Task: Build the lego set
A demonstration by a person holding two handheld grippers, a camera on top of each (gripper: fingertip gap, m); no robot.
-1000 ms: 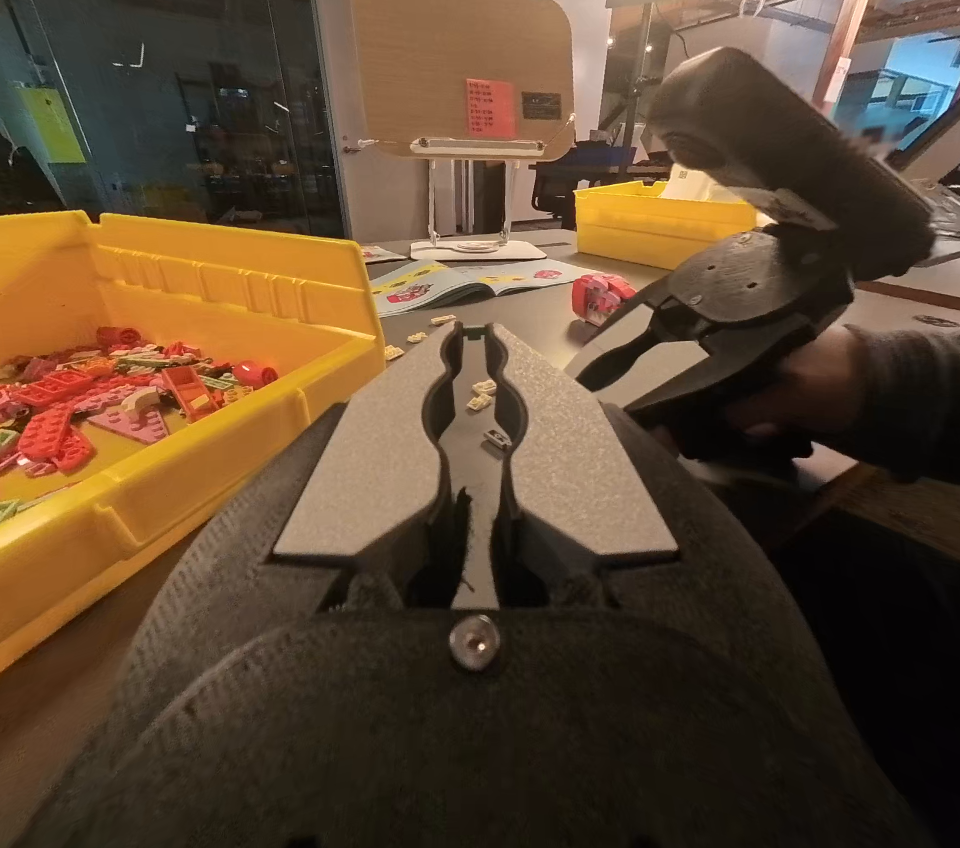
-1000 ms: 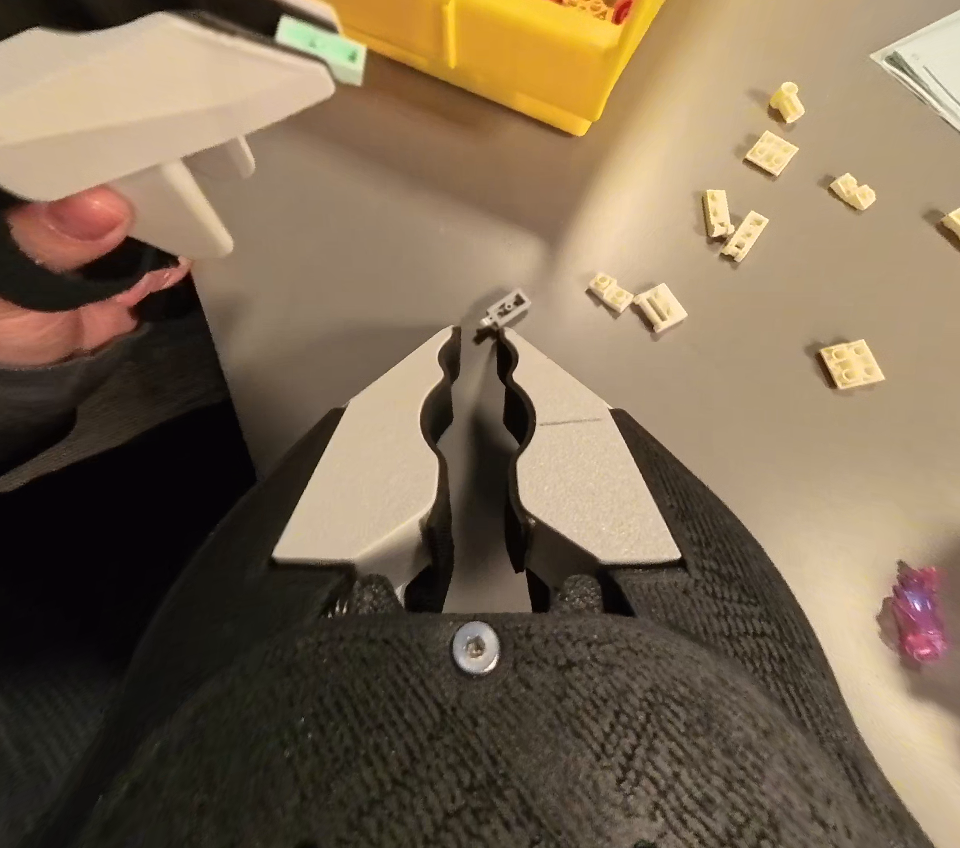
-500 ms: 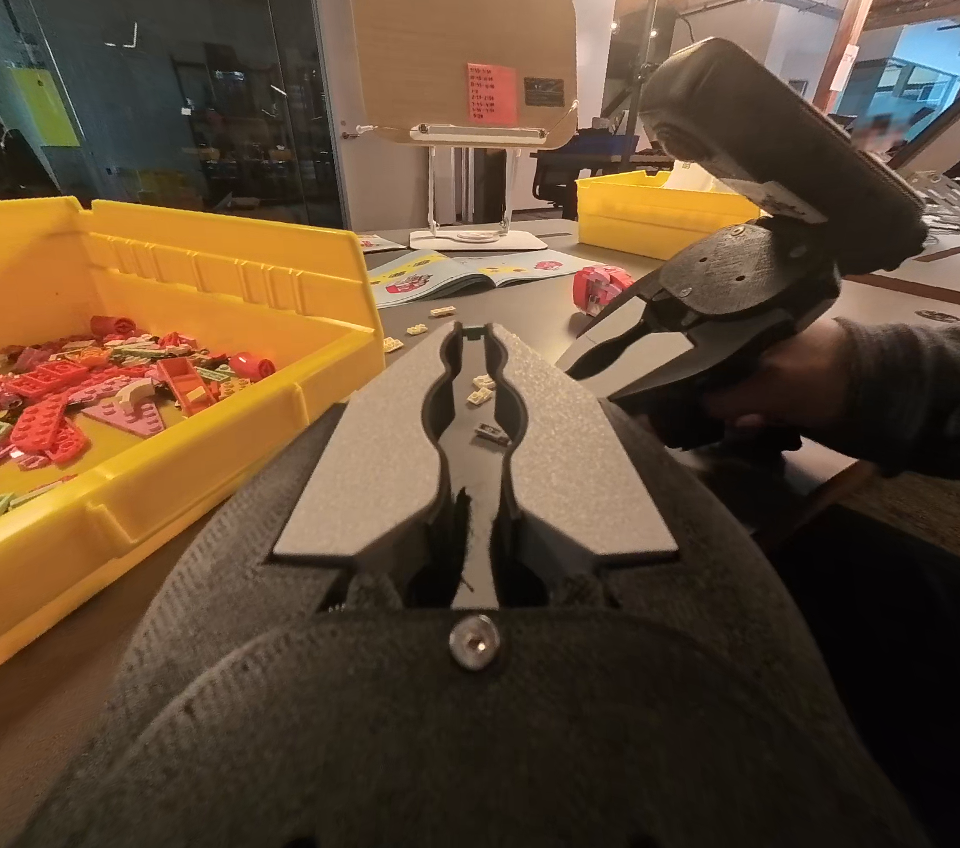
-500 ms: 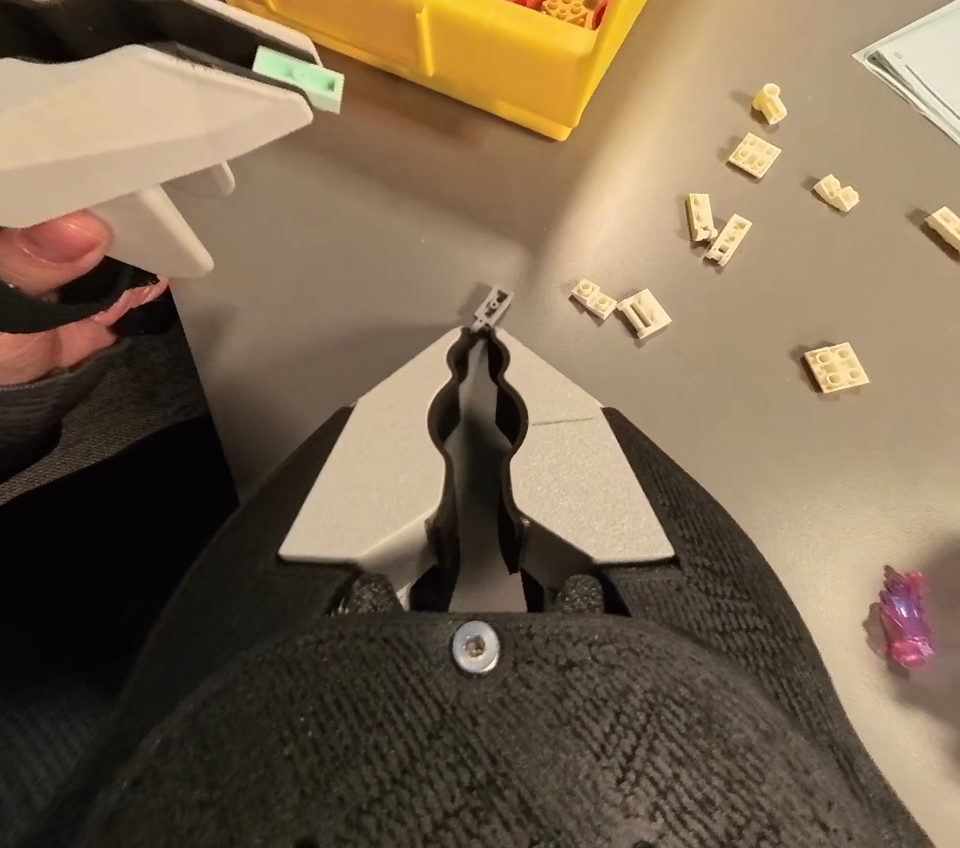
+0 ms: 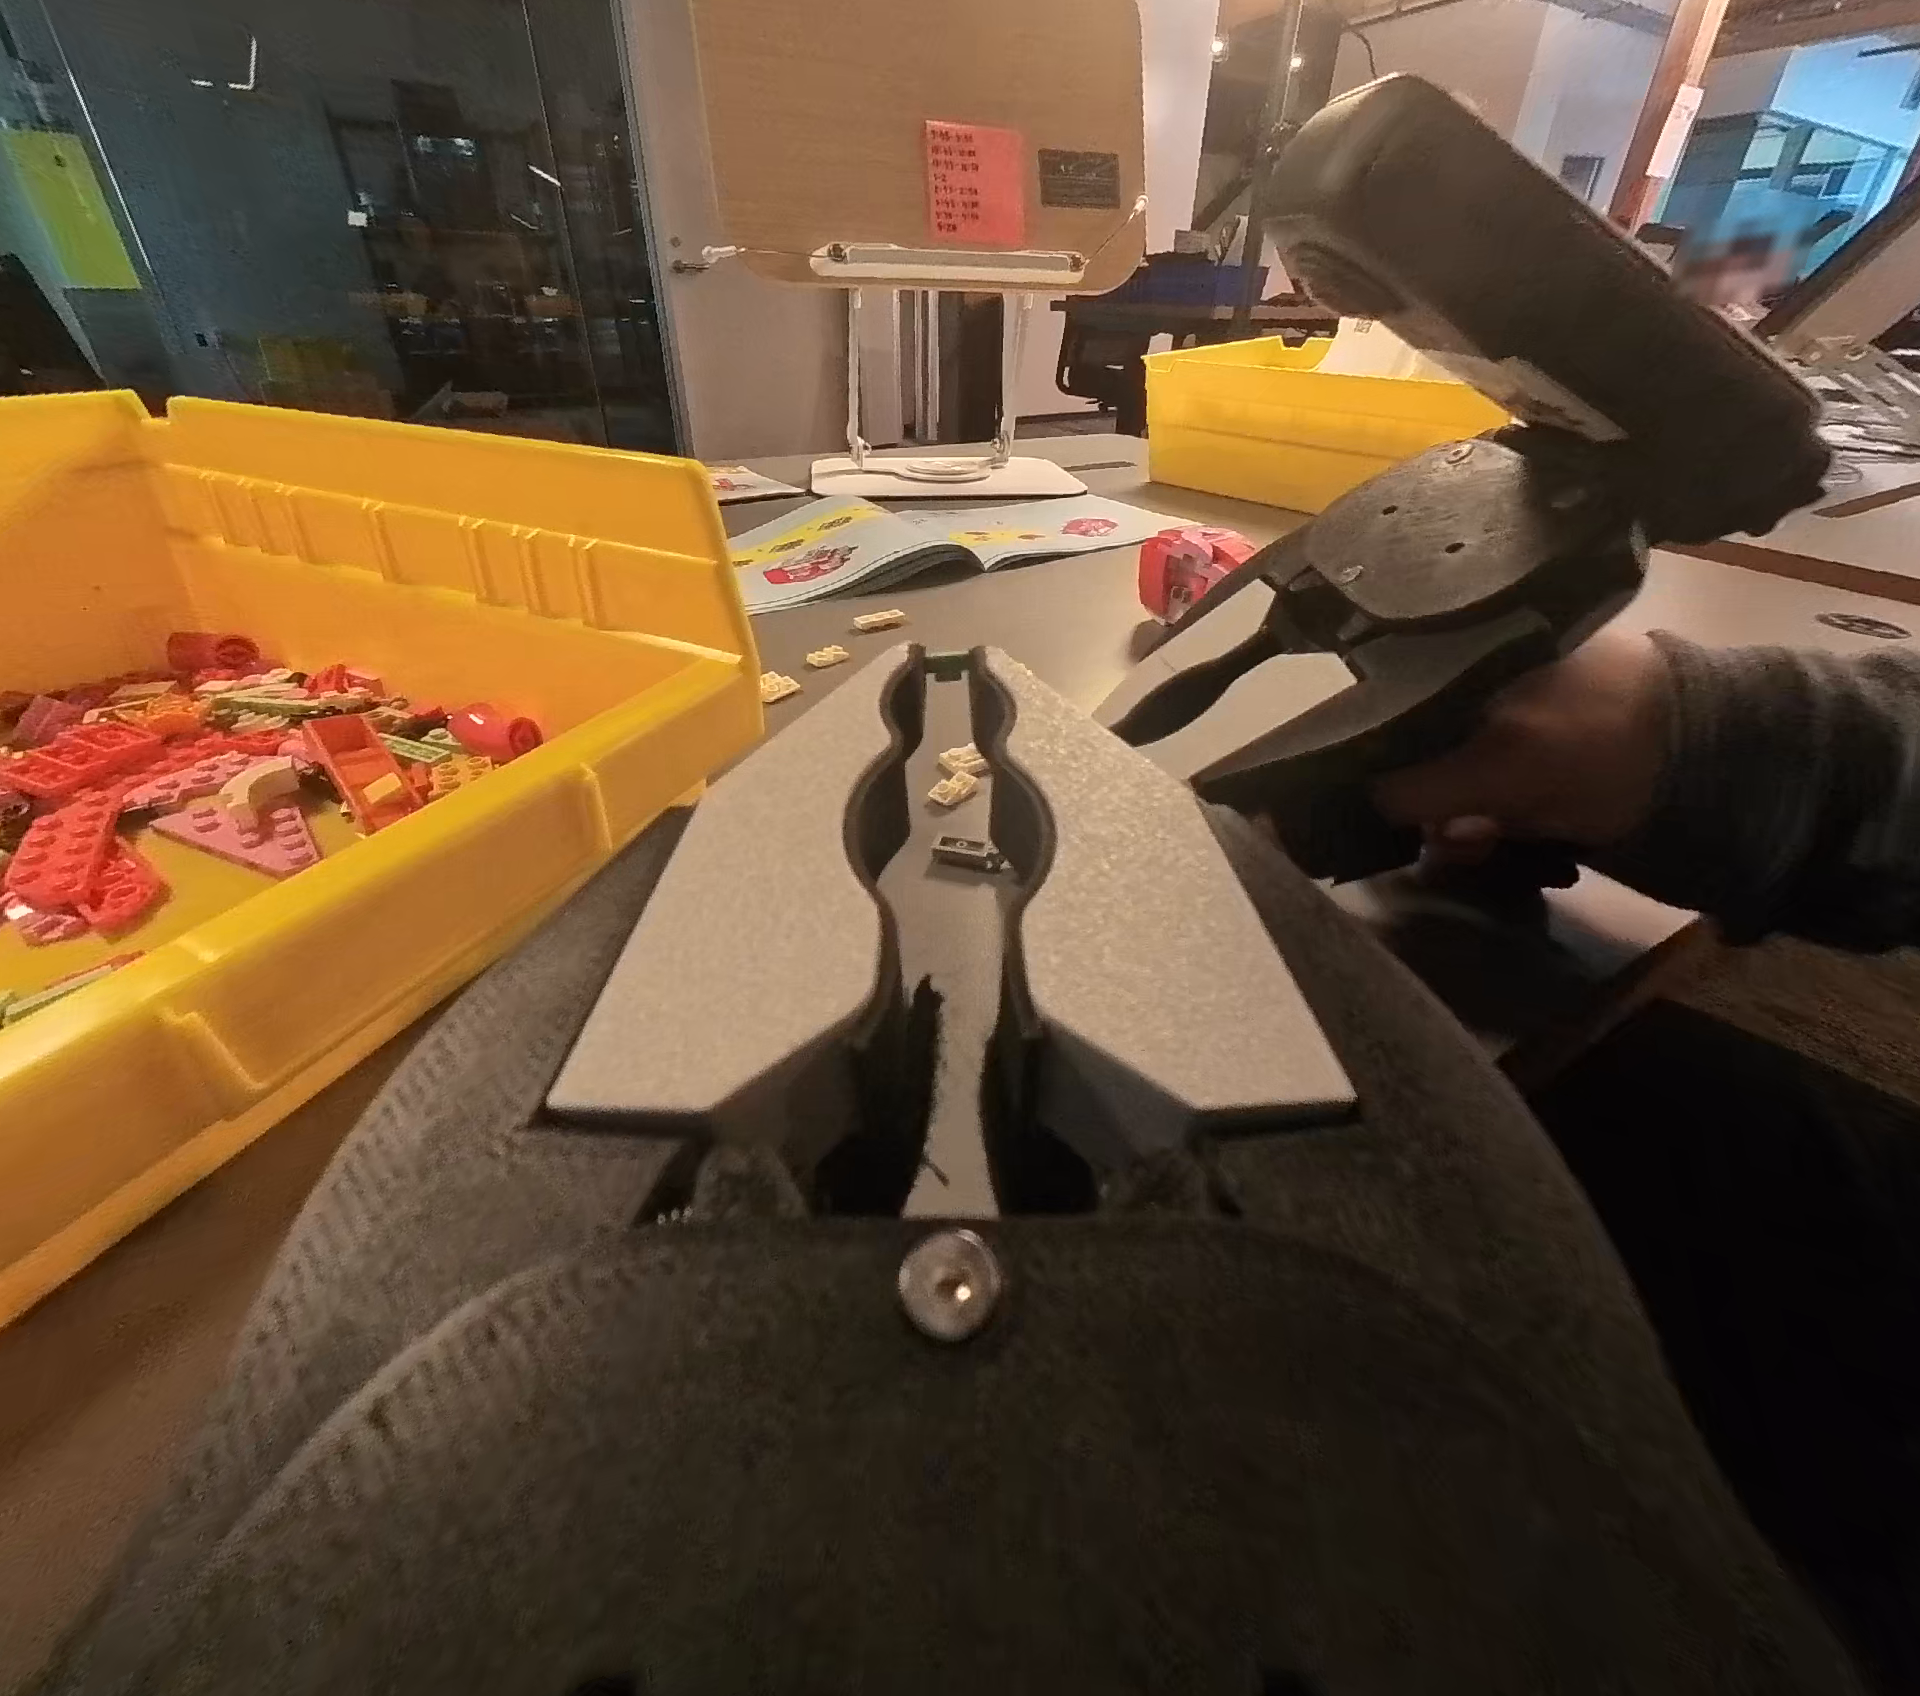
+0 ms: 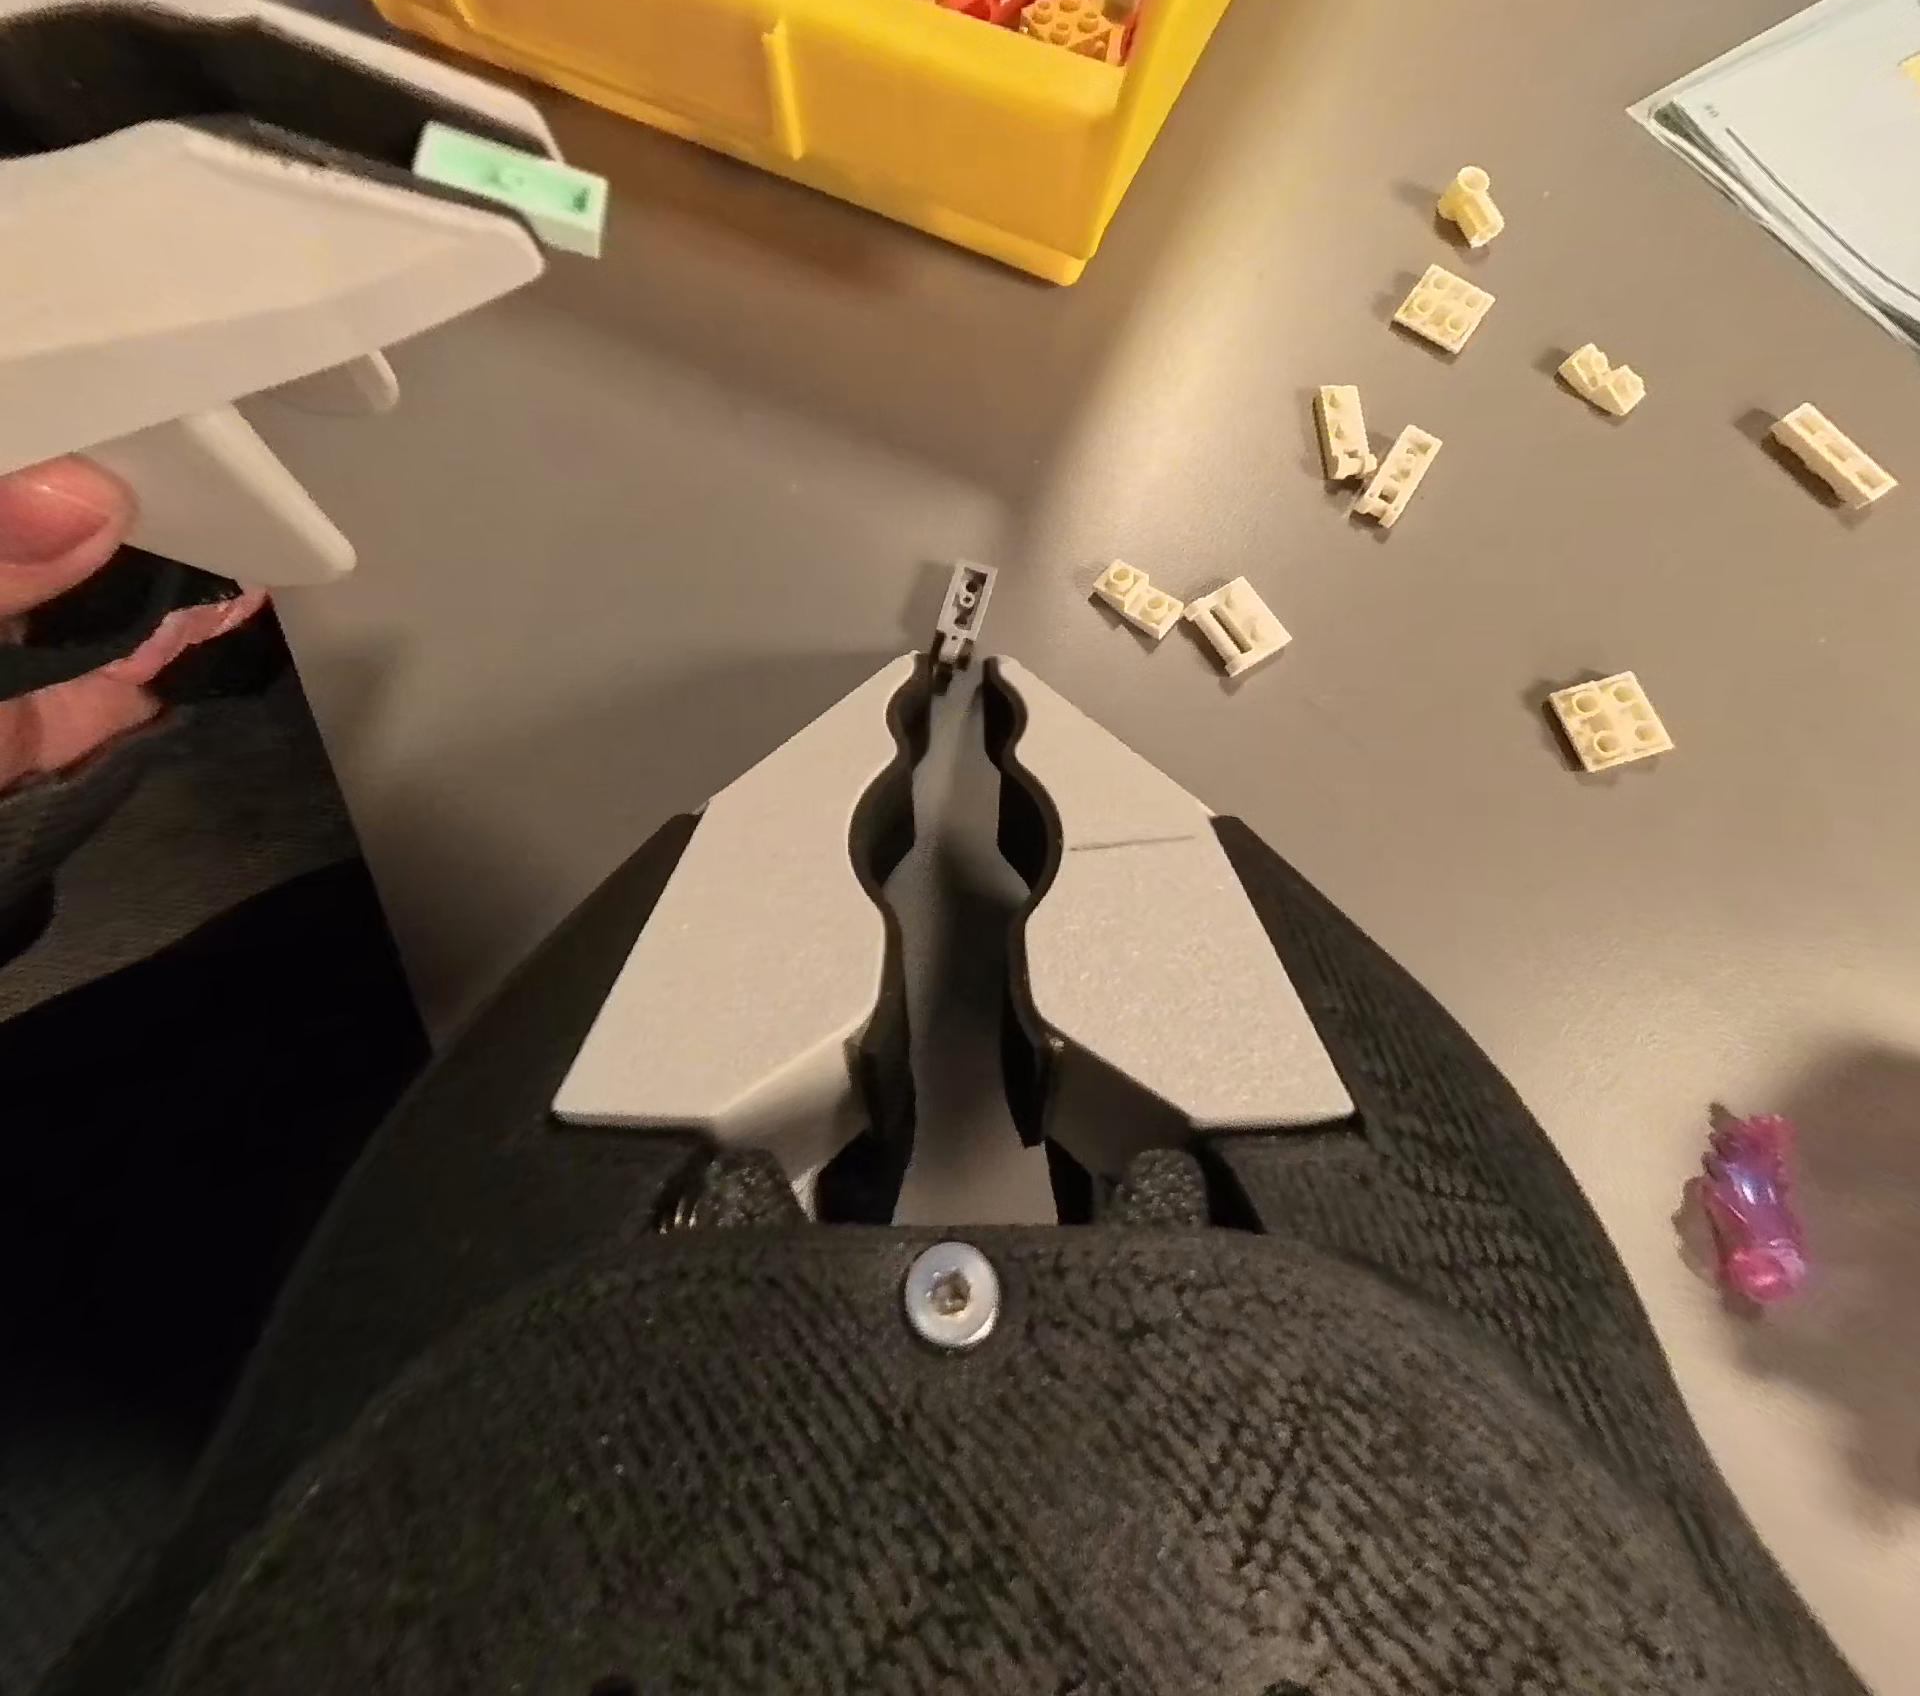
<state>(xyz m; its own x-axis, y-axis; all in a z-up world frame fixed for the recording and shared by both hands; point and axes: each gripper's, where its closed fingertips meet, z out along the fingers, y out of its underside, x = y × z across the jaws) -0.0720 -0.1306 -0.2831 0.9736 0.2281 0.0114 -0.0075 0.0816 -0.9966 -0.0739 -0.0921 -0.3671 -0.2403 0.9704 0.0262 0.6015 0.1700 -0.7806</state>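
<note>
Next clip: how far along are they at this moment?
Done: cream pieces lie spread on the table, outside the yellow bin. In hand: the left gripper pinches a mint-green brick. The right gripper has its tips at one end of a small grey piece, with a gap beside it. Left: that piece still lies on the table, unlifted.

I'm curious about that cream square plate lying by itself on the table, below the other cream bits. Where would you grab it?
Probably pinch the cream square plate across two opposite straight edges, coming down from above. It lies flat on the grey table, so a sideways approach would find little to catch. It sits apart from the other cream pieces, leaving room for both fingers.
</note>
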